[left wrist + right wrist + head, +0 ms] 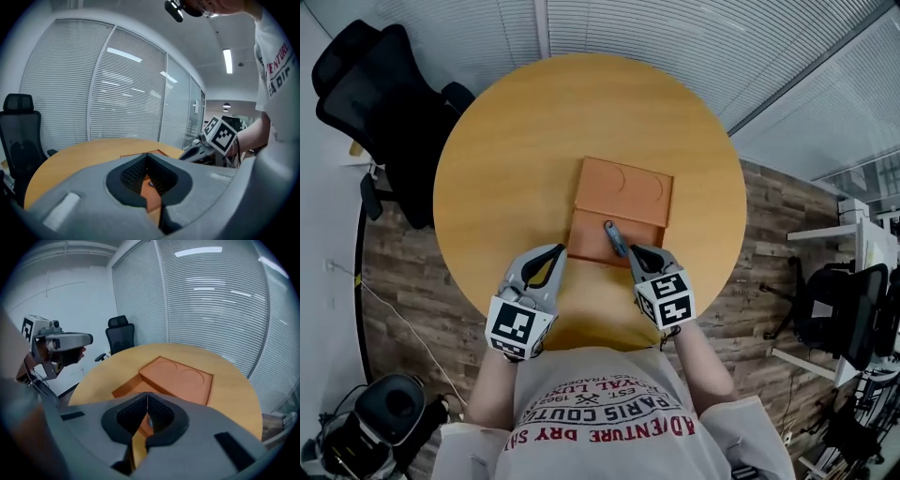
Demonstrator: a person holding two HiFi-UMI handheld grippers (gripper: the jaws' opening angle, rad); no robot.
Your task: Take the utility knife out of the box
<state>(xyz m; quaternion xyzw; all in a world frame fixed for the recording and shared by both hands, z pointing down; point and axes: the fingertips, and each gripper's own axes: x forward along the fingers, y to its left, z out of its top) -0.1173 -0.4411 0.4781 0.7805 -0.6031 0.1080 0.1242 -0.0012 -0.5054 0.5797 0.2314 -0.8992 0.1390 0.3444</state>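
Grey-blue and thin, the utility knife (615, 238) lies inside the orange box (624, 190), near the middle of the head view. It rests in the lower half of the box, the half closer to the person. The box is open. Its upper half, with two round marks on it, lies flat toward the top of the frame.

So the opening looks done, but the knife is not out yet. No jaws hold it. I think what is left is to grab the knife, lift it up and bring it away from the box.

The right hand-held gripper (632, 251) has its jaws closed tight, with nothing held in them. Its tip is right at the lower end of the knife. I cannot tell if it touches. The left hand-held gripper (560, 250) also has its jaws pressed together and holds nothing. Its tip is just beside the lower left edge of the box. I think the jaws must open first before they can take the knife.

Now the count. I see one knife, one box and two hand-held grippers. One round wooden desk (516, 141) carries the box. One black chair (370, 89) stands at the upper left, and a second black chair is at the far right.
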